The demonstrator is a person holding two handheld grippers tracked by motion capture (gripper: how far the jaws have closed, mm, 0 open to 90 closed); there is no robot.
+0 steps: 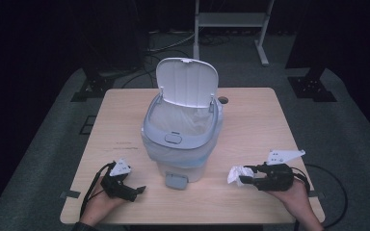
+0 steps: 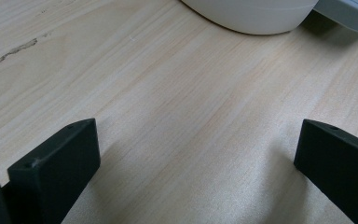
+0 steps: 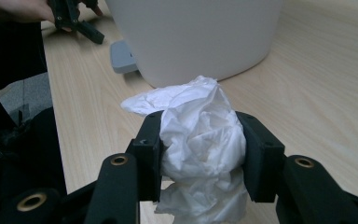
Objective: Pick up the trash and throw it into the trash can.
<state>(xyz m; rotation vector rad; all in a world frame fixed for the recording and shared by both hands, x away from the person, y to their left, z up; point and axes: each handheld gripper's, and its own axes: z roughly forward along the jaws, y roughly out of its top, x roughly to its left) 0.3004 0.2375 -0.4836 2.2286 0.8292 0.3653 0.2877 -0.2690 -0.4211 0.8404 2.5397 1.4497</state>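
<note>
In the high view the open lid (image 1: 187,82) of the white bin (image 1: 183,139) hides the far part of its lined mouth, so the inside cannot be made out. The right gripper (image 1: 244,177) is clamped on a crumpled white tissue (image 3: 200,135), its two black jaws pressing the wad from both sides just above the table (image 1: 260,120), to the right of the bin's base and near it. The left gripper (image 1: 136,190) rests low over the bare wood left of the grey pedal (image 1: 176,181), jaws spread wide with nothing between them.
</note>
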